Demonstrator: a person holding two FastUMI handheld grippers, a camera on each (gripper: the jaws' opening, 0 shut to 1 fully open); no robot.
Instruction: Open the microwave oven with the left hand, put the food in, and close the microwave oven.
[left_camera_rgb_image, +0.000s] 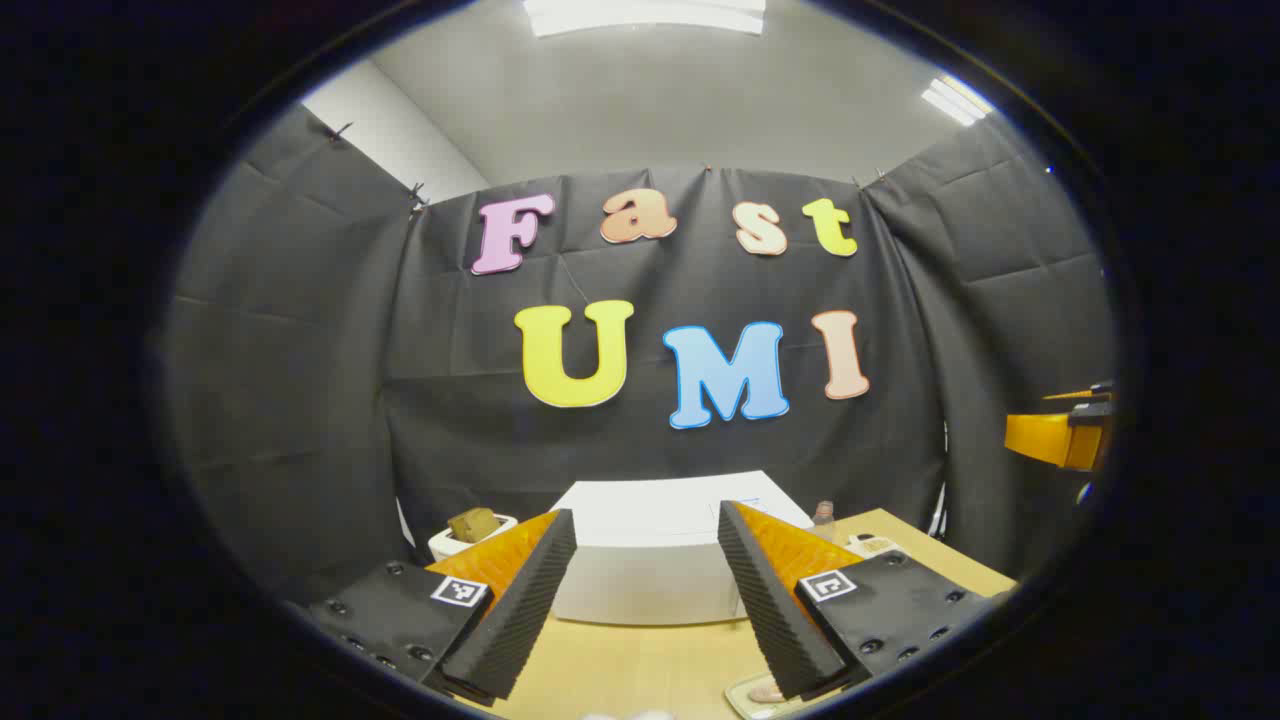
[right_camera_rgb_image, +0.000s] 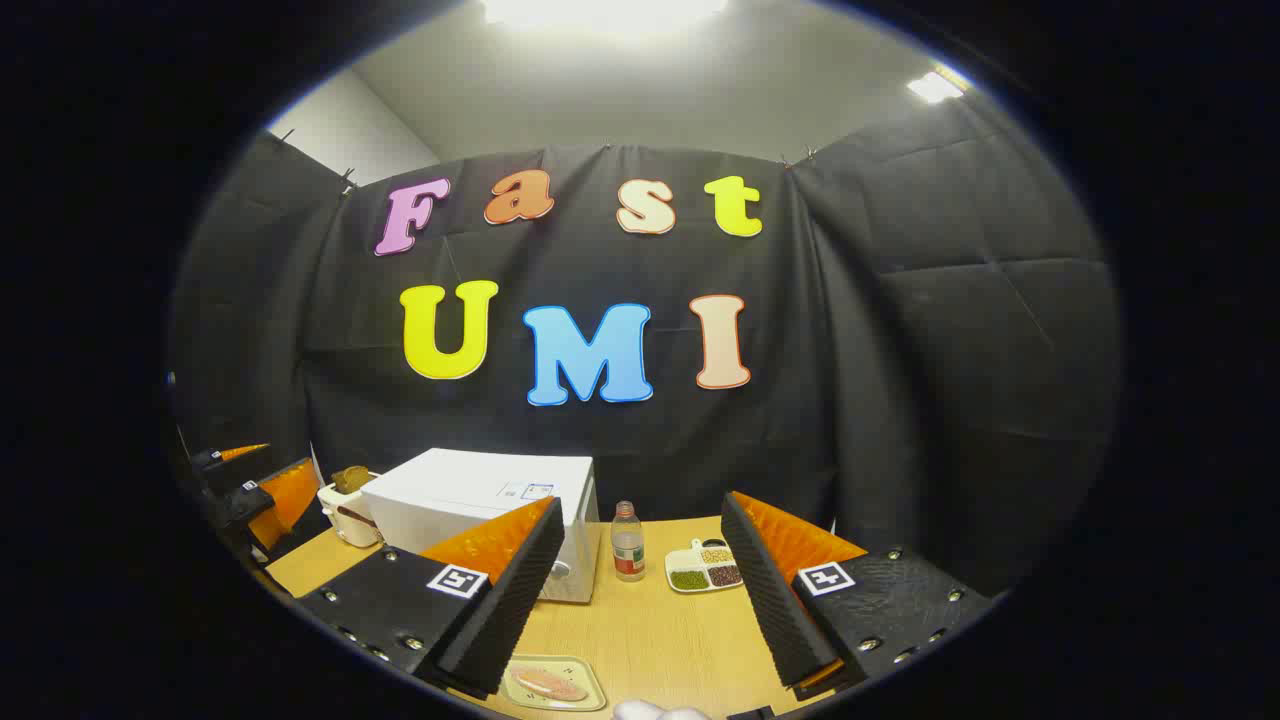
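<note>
- Left gripper (left_camera_rgb_image: 645, 600) hangs above the wooden table (left_camera_rgb_image: 620, 665), fingers spread wide w/ nothing between them; it faces the microwave (left_camera_rgb_image: 650, 555) head-on, prob. because the door is this hand's job.
- Microwave, a white box, sits toward the back of the table against the booth wall. In the right gripper view its front, w/ a round knob, looks flush, so the door seems shut — opening step judged not yet begun.
- Right gripper (right_camera_rgb_image: 640, 600) also gapes, holding nothing, raised over the table to the microwave's right; likely parked there to take the food once the door swings.
- The food: a pale plate (right_camera_rgb_image: 555, 683) w/ something pinkish on it lies on the table's near edge, just below the right gripper's left finger in the right gripper view. Same plate peeks in at the bottom of the left gripper view. Near-edge spot keeps it in easy reach and clear of the door's swing, by the look of it.
- Small bottle (right_camera_rgb_image: 627, 545) stands upright just right of the microwave; a divided dish (right_camera_rgb_image: 705, 568) of beans or grains lies beside it, farther right. Neither seems part of the job.
- White toaster (right_camera_rgb_image: 345, 510) w/ a brown slice sticking up sits left of the microwave, apart from it.
- Other gripper shows at the far edge of each view, so the two are held well apart, one per side.
</note>
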